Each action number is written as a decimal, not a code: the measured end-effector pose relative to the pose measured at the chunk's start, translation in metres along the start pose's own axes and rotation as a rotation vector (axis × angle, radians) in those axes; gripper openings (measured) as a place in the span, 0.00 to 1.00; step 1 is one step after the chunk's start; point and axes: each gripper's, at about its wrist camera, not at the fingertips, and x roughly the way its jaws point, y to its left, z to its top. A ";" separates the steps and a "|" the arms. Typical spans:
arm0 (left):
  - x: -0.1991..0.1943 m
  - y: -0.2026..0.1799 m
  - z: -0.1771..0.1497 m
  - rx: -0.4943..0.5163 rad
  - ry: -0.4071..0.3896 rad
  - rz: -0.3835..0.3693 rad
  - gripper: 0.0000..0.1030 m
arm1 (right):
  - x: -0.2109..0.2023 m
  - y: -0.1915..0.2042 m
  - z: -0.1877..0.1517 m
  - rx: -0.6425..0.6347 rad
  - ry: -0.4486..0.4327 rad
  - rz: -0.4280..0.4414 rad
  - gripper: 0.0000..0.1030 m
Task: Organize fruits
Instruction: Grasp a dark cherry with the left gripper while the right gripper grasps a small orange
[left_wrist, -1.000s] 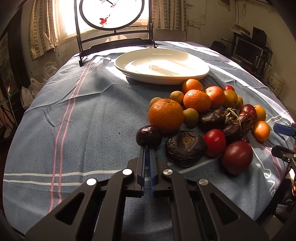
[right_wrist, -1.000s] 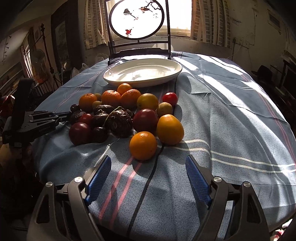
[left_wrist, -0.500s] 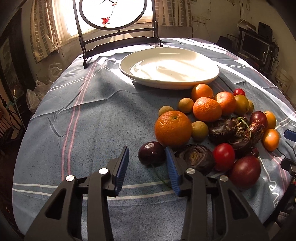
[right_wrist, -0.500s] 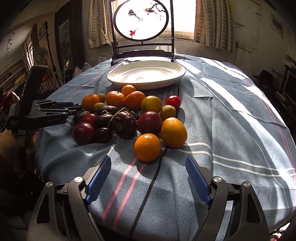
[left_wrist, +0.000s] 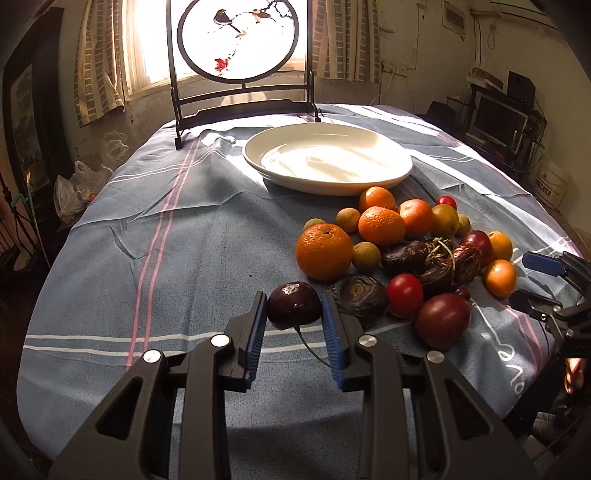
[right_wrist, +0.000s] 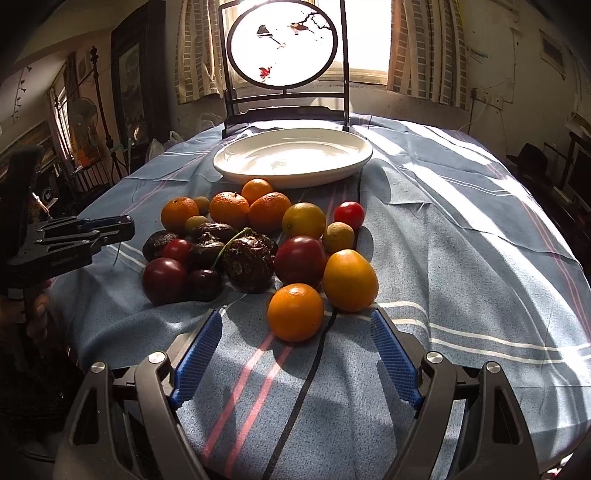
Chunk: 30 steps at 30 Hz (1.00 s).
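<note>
A pile of fruit lies on the blue striped cloth: oranges (left_wrist: 324, 251), red tomatoes (left_wrist: 404, 294), dark wrinkled fruits (left_wrist: 357, 300) and yellow ones (right_wrist: 350, 280). A white empty plate (left_wrist: 327, 157) stands behind the pile; it also shows in the right wrist view (right_wrist: 293, 155). My left gripper (left_wrist: 294, 310) is shut on a dark purple cherry (left_wrist: 294, 306) with a green stem and holds it just above the cloth. My right gripper (right_wrist: 293, 336) is open, its blue pads either side of a small orange (right_wrist: 295, 312) without touching it.
A dark wooden stand with a round painted screen (left_wrist: 238, 40) stands at the table's far edge, in front of a bright window. The left gripper shows at the left of the right wrist view (right_wrist: 85, 236). Shelves and a monitor (left_wrist: 498, 118) stand at the right.
My left gripper opened, moved forward around the dark cherry, closed on it and raised it slightly. My right gripper stayed open and moved closer to the small orange.
</note>
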 end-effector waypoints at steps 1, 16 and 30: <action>-0.002 -0.001 -0.001 0.003 -0.003 0.001 0.28 | 0.004 -0.002 0.002 0.017 0.005 0.013 0.78; -0.001 0.004 -0.004 -0.020 -0.013 -0.009 0.28 | -0.002 -0.003 0.006 0.046 -0.045 0.109 0.24; 0.010 0.003 -0.005 -0.018 0.014 -0.018 0.28 | 0.013 -0.004 0.006 0.000 -0.013 0.006 0.44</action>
